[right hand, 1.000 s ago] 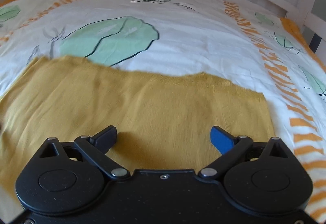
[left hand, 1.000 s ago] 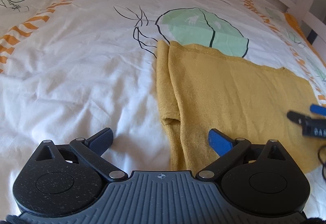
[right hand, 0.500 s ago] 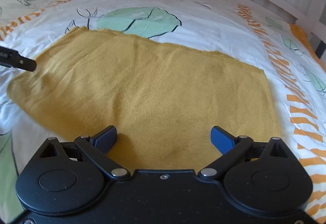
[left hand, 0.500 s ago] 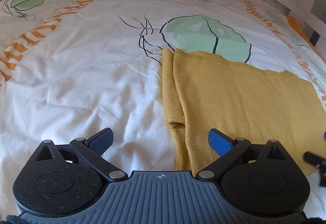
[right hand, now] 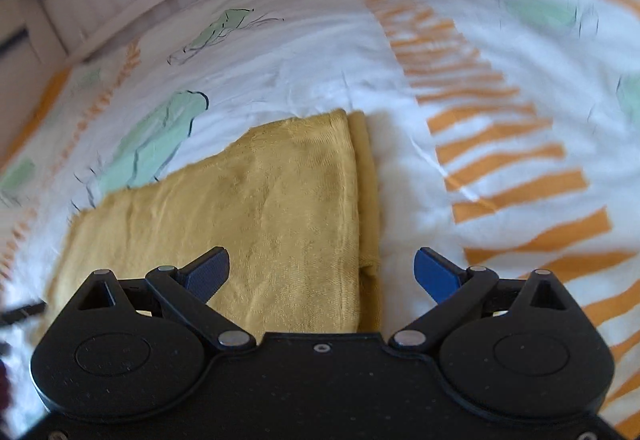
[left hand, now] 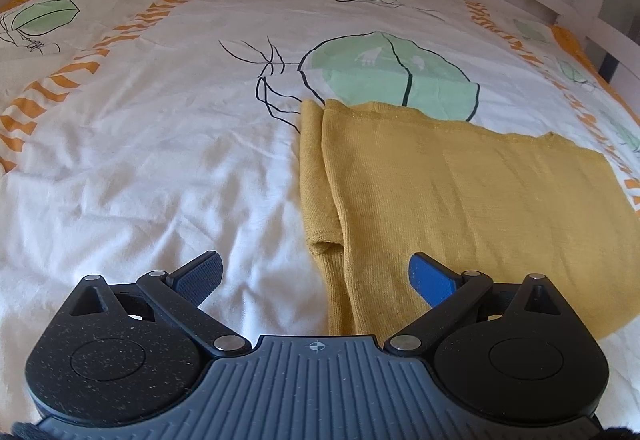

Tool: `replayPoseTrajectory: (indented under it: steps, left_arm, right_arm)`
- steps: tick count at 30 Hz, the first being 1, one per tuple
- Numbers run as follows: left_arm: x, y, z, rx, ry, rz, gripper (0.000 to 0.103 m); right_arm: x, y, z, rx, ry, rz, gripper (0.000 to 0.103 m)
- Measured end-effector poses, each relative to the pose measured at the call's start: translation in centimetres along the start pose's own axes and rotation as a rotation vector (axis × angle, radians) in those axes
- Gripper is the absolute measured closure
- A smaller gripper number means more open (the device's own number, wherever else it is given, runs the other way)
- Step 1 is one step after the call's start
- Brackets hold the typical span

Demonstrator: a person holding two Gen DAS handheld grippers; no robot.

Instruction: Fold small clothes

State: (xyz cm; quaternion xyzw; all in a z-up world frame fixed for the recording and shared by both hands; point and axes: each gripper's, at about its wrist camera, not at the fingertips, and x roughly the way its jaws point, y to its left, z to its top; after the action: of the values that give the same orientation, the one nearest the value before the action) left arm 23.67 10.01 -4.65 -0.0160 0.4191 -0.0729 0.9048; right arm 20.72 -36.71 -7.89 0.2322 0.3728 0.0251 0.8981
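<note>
Both the left hand-held gripper (left hand: 316,272) and the right hand-held gripper (right hand: 322,272) stand wide and hold nothing, each low over a near side edge of the mustard garment (left hand: 460,199), which lies flat on the patterned bed cover (left hand: 160,143). A bite there could, I judge, catch only the tucked sleeve (left hand: 316,175) or pinch the cover beneath, dragging the fold askew. Beyond the garment the right view blurs, and its near hem is hidden behind both gripper bodies.

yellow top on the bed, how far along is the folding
Partly done, it seems. The yellow top lies flat on the patterned bed cover with a sleeve tucked along its left edge, so side folds look made. Nothing is in hand: the left gripper and right gripper are both open above it. Likely left: folding the long rectangle across.
</note>
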Motion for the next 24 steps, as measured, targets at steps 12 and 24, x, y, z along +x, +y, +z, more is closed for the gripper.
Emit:
replayPoseTrajectory:
  steps: [12,24]
  left_arm:
    - [0.3,0.5,0.0,-0.036,0.02,-0.021,0.002]
    - [0.4,1.0,0.3,-0.054,0.027,-0.02,0.002]
  right_arm:
    - [3.7,-2.0,1.3,0.097,0.03,0.214,0.0]
    - [3.8,0.0,2.6,0.061,0.049,0.162,0.074]
